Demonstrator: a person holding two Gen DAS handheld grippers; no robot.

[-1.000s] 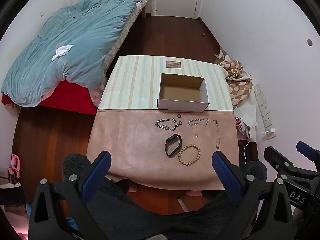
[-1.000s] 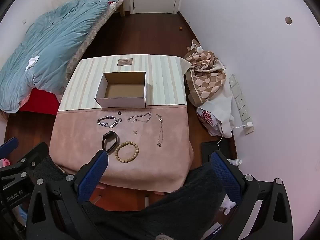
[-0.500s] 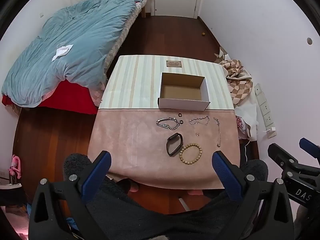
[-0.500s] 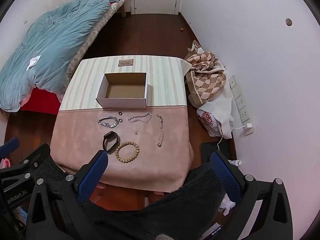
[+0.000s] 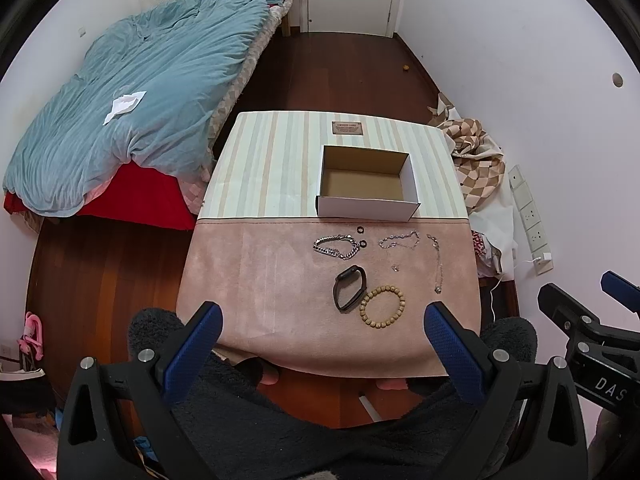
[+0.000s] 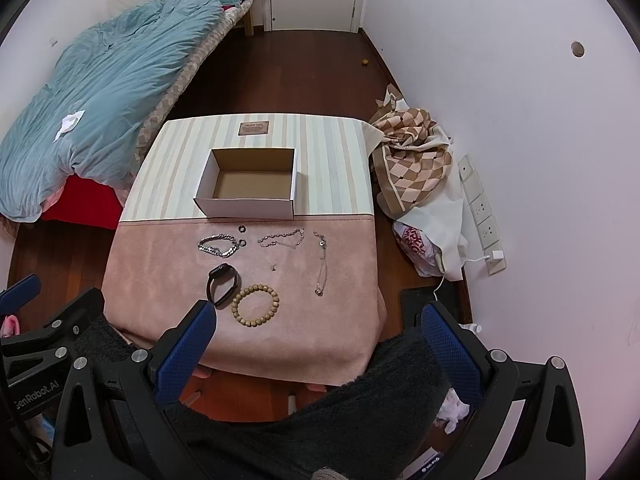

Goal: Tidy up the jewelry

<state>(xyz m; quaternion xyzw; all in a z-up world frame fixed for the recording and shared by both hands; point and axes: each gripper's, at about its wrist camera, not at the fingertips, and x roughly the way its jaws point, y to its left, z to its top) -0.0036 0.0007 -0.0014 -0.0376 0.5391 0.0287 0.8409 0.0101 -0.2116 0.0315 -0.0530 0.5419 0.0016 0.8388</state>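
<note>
Both grippers, left (image 5: 320, 322) and right (image 6: 316, 322), hover with jaws wide open and empty; "DAS" and "GenRobot.AI" legible at frame edges. Wooden bead bracelet (image 5: 382, 306) lies on the bench (image 5: 248, 272).

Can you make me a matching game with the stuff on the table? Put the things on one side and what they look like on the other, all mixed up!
Things:
1. box
2. bead bracelet
3. watch band
4. chain bracelet

Looks:
A. black loop, beside the beads
B. silver links, just in front of the box
C. white outside, brown inside, nothing in it
D. tan round beads in a ring, nearest the table's front edge

Pairs: 1-C, 2-D, 3-A, 4-B
</note>
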